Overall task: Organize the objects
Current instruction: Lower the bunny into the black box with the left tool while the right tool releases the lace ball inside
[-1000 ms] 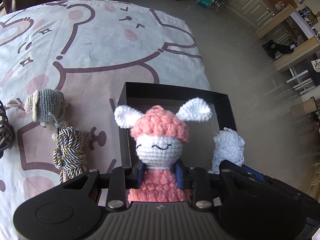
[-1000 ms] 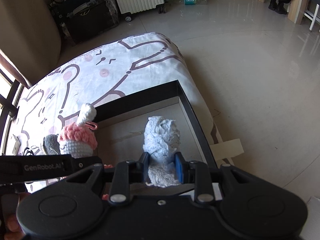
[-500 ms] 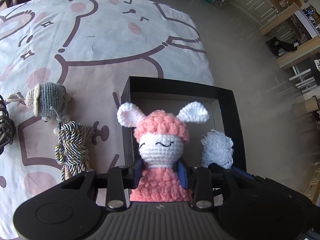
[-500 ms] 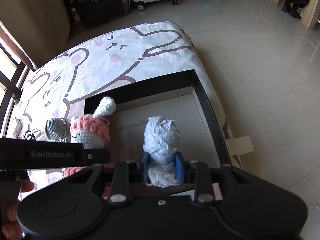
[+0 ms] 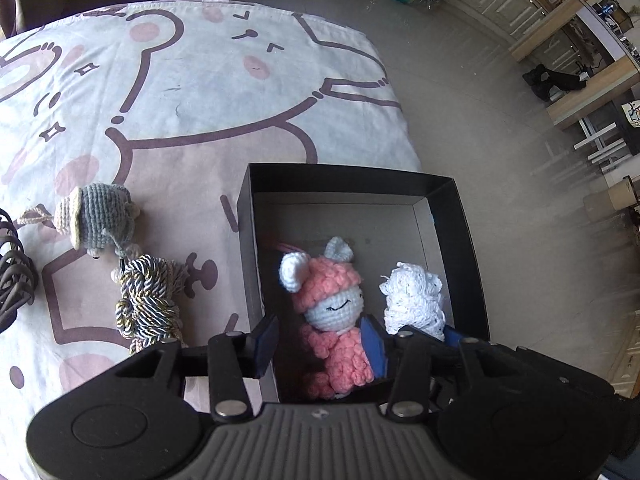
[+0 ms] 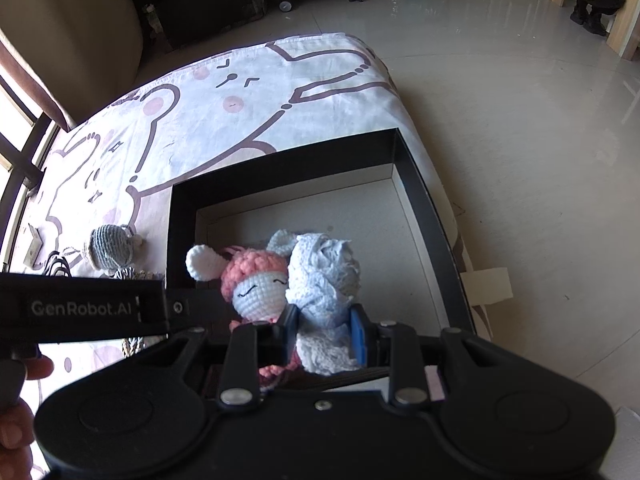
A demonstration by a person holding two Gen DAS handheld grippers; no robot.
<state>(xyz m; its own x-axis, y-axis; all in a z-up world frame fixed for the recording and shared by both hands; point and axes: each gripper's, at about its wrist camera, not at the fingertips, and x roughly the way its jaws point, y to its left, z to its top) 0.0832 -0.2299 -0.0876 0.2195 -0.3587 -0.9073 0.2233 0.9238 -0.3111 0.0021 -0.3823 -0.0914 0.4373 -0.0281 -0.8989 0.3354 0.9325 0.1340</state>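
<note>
Broad surface (image 5: 192, 92) under a pale sheet printed with cartoon bears in brown outline and pink cheeks. On its right edge, a black box (image 5: 460, 216), open-topped, shallow, with a grey floor.

Inside the box, a crochet doll (image 5: 332, 312): pink bobbled hat, white ears, round white face with stitched sleepy eyes, pink chunky body, leaning left. Left hand-held gripper (image 5: 320, 344) spread wide around it, blue pads apart, left pad clear of the doll, right pad just beside the pink body, nothing clamped.

Just right of the doll, touching it in the right wrist view, a white lace bundle (image 6: 320, 280), crumpled and openwork, upright in the box. Right hand-held gripper (image 6: 322, 334) closed on its lower part, blue pads pressed in from both sides.

Outside the box, to the left on the sheet: a coil of twisted silver-and-gold cord (image 5: 150, 300), then a small grey knitted elephant (image 5: 96, 220) with a cream ear, lying just beyond the cord. Dark wiry coil (image 5: 12, 272) at the far left edge, too cropped to identify.
</note>
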